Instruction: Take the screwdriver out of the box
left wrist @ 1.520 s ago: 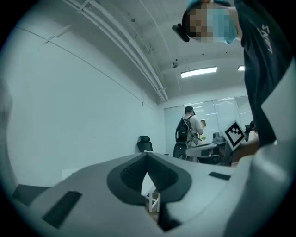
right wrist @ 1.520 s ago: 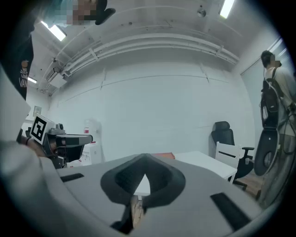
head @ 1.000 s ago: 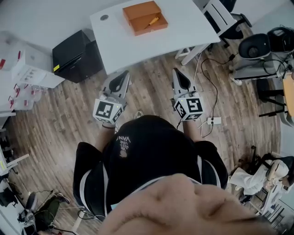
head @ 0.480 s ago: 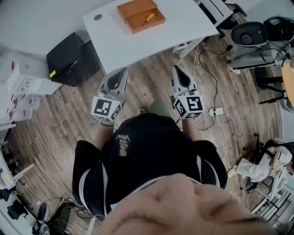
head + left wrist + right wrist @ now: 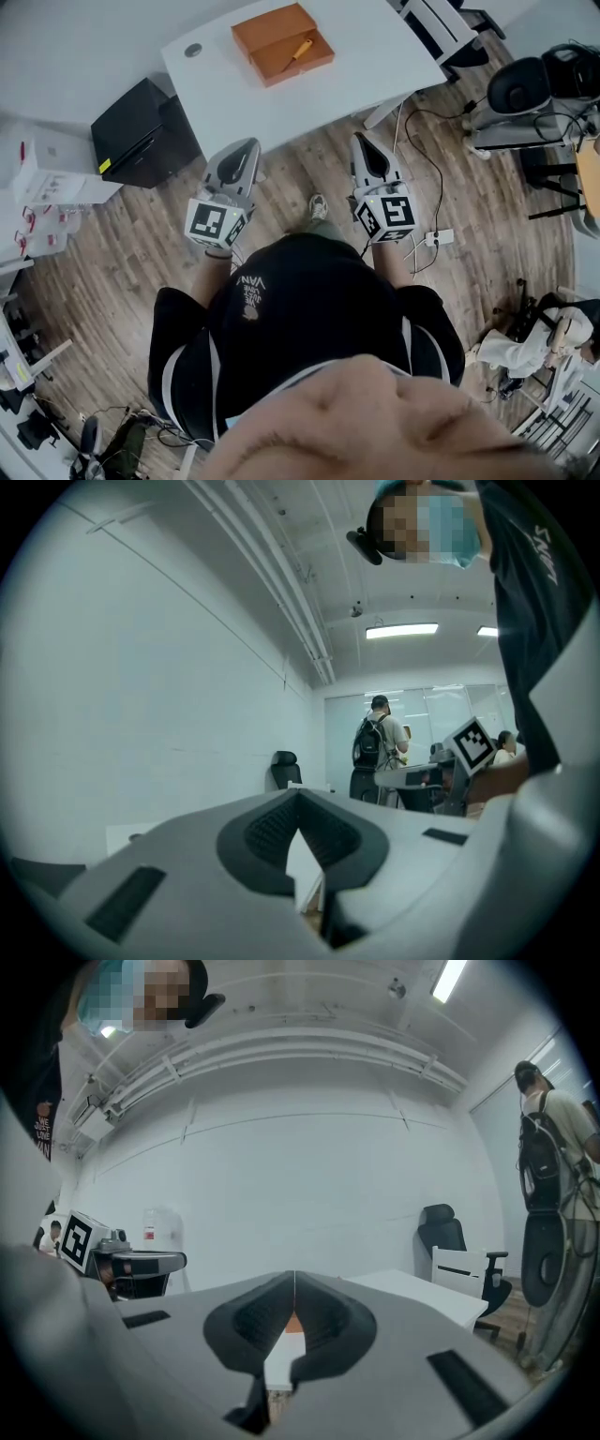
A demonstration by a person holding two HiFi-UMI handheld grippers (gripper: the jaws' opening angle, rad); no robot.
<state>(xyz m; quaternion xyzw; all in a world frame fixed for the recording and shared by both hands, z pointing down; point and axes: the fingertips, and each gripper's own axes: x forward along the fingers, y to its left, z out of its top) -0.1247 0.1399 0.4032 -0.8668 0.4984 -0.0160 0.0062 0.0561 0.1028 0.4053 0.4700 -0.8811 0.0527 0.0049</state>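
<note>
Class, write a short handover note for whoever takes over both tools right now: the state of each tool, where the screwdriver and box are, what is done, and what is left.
Both tools: the left tool and the right tool are shut and empty. They are held level over the floor, short of the table.
Things: the screwdriver lies in the orange box on the table, untouched.
Done: nothing yet.
Left: reach the table, open a tool, grip the screwdriver and lift it out of the box.
</note>
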